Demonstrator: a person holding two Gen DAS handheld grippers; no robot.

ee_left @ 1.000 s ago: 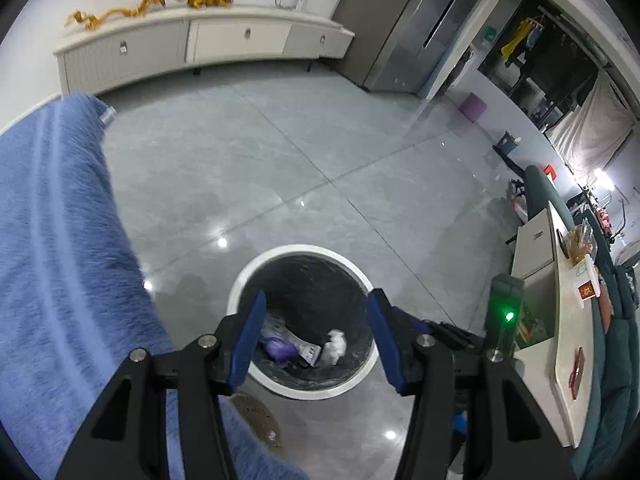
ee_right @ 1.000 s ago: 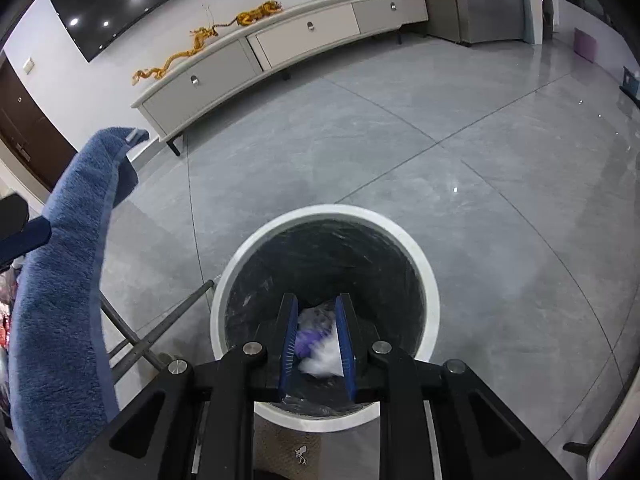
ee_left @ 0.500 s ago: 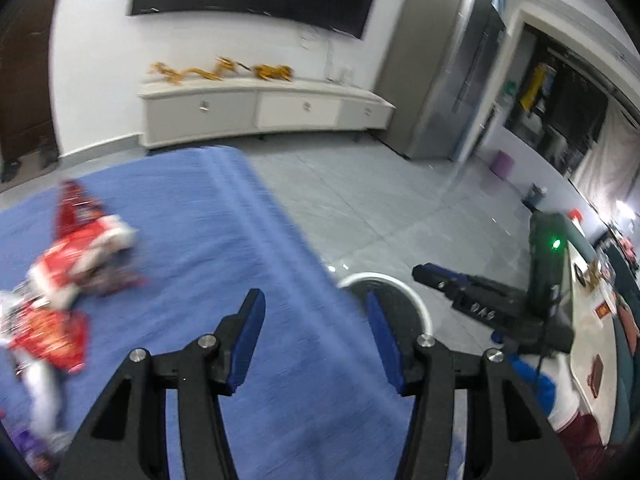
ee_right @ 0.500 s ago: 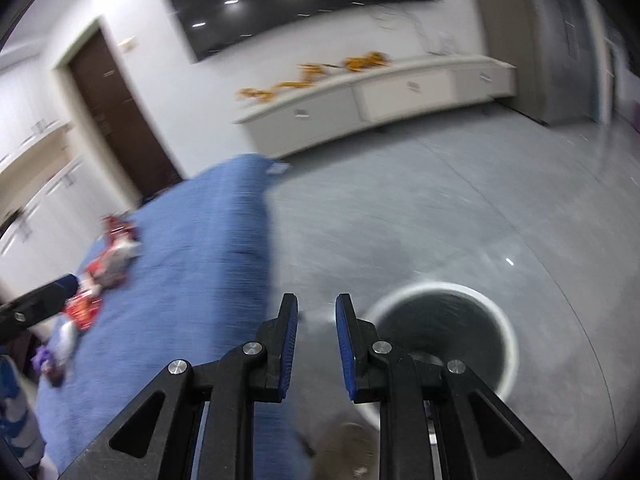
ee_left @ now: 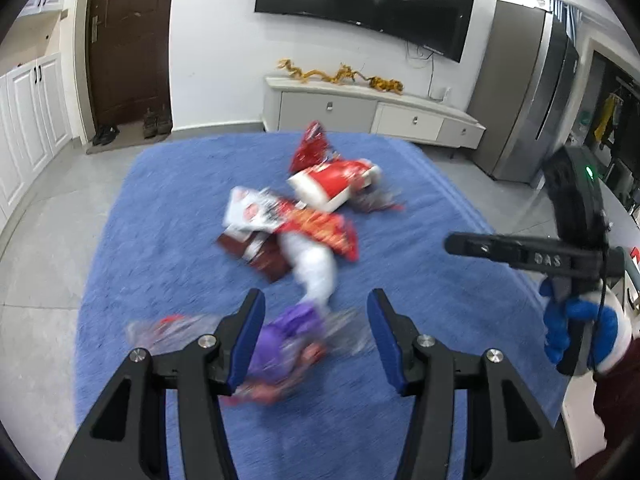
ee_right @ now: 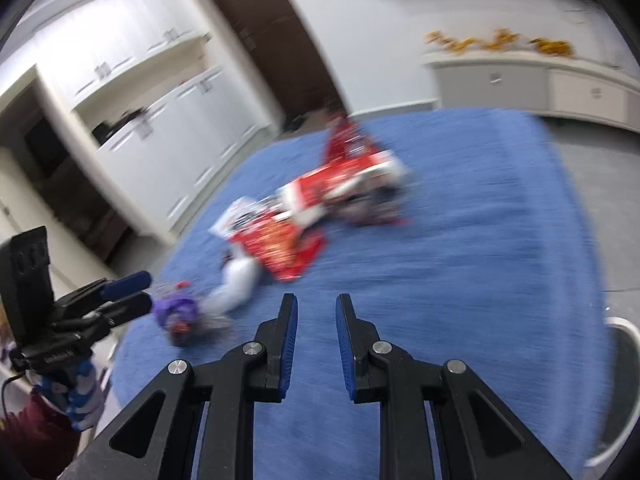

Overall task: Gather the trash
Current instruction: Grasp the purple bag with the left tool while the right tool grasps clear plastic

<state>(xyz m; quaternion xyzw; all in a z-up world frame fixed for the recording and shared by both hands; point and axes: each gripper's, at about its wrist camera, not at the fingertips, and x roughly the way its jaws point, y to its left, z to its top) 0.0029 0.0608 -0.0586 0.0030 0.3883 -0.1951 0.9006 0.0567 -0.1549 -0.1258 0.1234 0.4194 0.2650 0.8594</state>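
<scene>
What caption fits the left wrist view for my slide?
Open left gripper hovering over a purple wrapper, red snack wrappers strewn beyond on a blue cloth.

1. Left gripper: black angular frame with triangular cut-outs, silver round screws at the pivots, royal-blue pads on the inner finger faces.
2. Right gripper: same black frame, silver screws, blue pads.
3. Hand: blue-and-white knit glove, dark maroon sleeve.
4. Black handle: white lettering, green indicator light, thin black cable.
</scene>
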